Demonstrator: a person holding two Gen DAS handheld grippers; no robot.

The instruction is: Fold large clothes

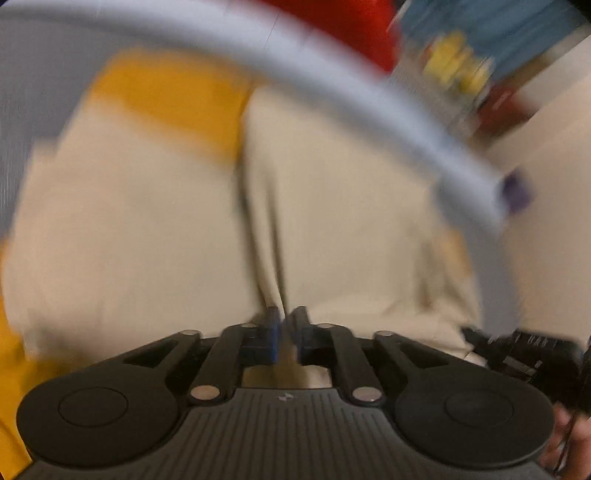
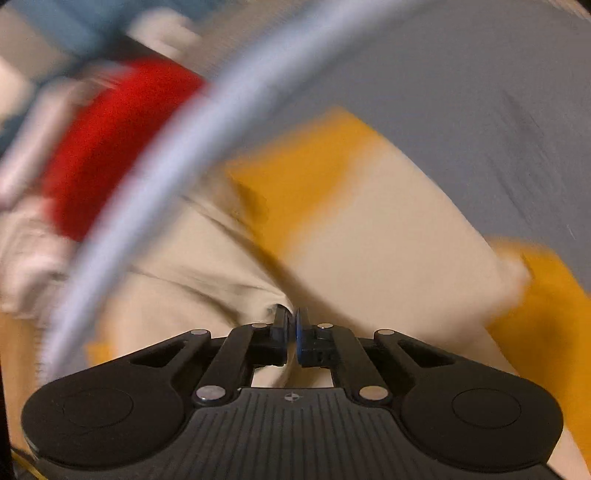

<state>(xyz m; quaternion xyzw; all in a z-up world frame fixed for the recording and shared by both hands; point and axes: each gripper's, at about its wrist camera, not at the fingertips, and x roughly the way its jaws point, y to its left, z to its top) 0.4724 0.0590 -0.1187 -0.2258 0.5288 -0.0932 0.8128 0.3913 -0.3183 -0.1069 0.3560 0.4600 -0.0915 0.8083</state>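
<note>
Both views are blurred. A large cream garment lies on a grey table, with mustard-yellow cloth showing at its far edge. In the left wrist view my left gripper is shut on a raised fold of the cream garment, and a crease runs up from its tips. In the right wrist view the cream garment fills the middle. My right gripper is shut on a pinch of it, where creases converge. More yellow cloth lies behind and to the right.
The grey table has a pale curved rim. Beyond the rim are a red object and blue things. At the lower right of the left wrist view are another black gripper body and a hand.
</note>
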